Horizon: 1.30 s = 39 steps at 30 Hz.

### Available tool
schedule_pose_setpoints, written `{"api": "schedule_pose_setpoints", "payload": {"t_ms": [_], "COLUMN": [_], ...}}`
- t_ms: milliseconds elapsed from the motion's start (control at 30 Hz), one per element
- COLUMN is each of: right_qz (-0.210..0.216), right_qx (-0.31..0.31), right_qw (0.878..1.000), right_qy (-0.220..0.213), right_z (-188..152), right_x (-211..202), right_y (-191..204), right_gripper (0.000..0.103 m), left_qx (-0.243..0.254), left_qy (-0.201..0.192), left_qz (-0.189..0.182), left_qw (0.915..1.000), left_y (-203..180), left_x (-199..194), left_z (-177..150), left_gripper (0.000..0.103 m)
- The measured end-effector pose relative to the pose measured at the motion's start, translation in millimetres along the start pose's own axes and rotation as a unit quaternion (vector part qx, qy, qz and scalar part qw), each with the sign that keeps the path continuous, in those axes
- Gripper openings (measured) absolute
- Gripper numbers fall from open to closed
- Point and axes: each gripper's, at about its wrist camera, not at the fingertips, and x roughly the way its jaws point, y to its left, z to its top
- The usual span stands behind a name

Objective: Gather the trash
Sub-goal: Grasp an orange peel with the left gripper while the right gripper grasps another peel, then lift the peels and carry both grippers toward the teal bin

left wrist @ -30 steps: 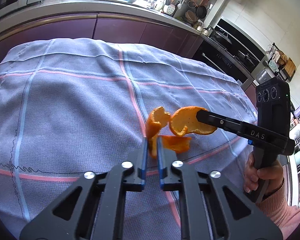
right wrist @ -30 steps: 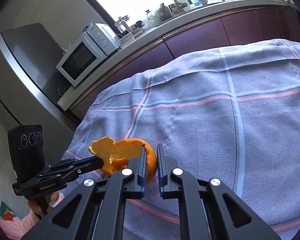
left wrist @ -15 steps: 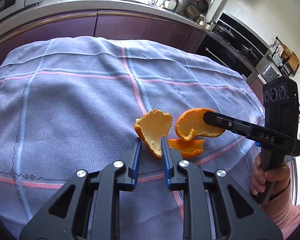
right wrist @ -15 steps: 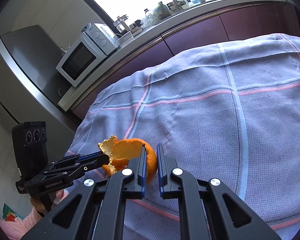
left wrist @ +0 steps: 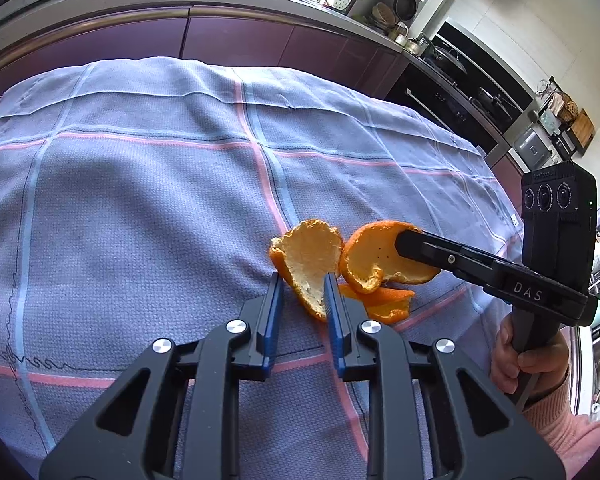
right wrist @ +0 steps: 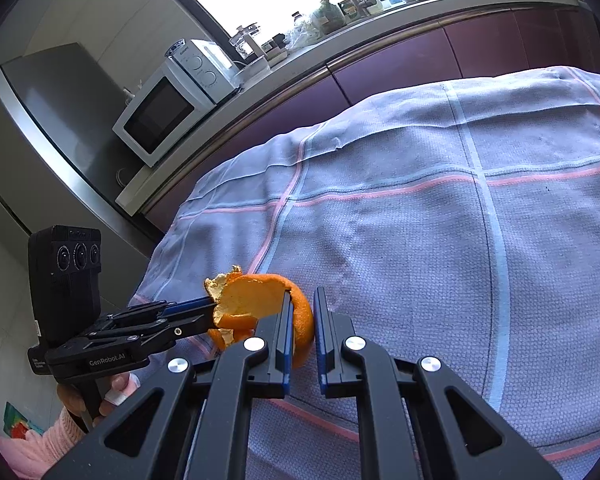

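Your left gripper (left wrist: pixel 301 282) has just been opening around the peel (left wrist: pixel 309 258); your right gripper (left wrist: pixel 399 242) is pinching its other lobe alone, risking tearing or dropping onto the worktop (left wrist: pixel 140 200)

Orange peel (right wrist: pixel 260 304) above the near left corner of the checked tablecloth (right wrist: pixel 419 240). The right gripper (right wrist: pixel 301 304) pinches the peel's right edge; the left gripper (right wrist: pixel 210 312), jaws just opened, reaches the peel from its left. A microwave (right wrist: pixel 160 116) stands far behind the peel.
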Motion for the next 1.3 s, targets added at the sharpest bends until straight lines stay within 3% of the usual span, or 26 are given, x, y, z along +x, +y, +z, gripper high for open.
{"api": "schedule_pose_setpoints", "payload": {"t_ms": [133, 300, 500, 767, 1300], "right_qz": [-0.006, -0.006, 0.001, 0.027, 0.068], "right_qx": [-0.001, 0.003, 0.003, 0.005, -0.030], "right_qw": [1.000, 1.000, 1.000, 0.999, 0.997], "right_qy": [-0.001, -0.003, -0.009, -0.018, -0.017], "right_z": [0.0, -0.3, 0.2, 1.0, 7.2], "right_x": [1.1, 1.0, -1.7, -6.3, 6.4], "right_y": [1.3, 0.1, -1.1, 6.1, 59.7], "right_gripper": [0.008, 0.008, 0.008, 0.008, 0.008], "left_qx": [-0.002, 0.010, 0.018, 0.028, 0.007], "left_qy": [-0.002, -0.005, -0.023, -0.068, -0.138], "left_qz": [-0.003, 0.007, 0.026, 0.043, 0.093], "left_qw": [1.0000, 0.9999, 0.9992, 0.9964, 0.9860], "left_y": [0.6, -7.2, -13.9, -12.9, 20.6], "left_x": [0.4, 3.2, -7.2, -52.8, -148.4], "left_z": [1.9, 0.1, -7.2, -20.6, -46.4], "left_gripper": [0.025, 0.008, 0.005, 0.005, 0.004]}}
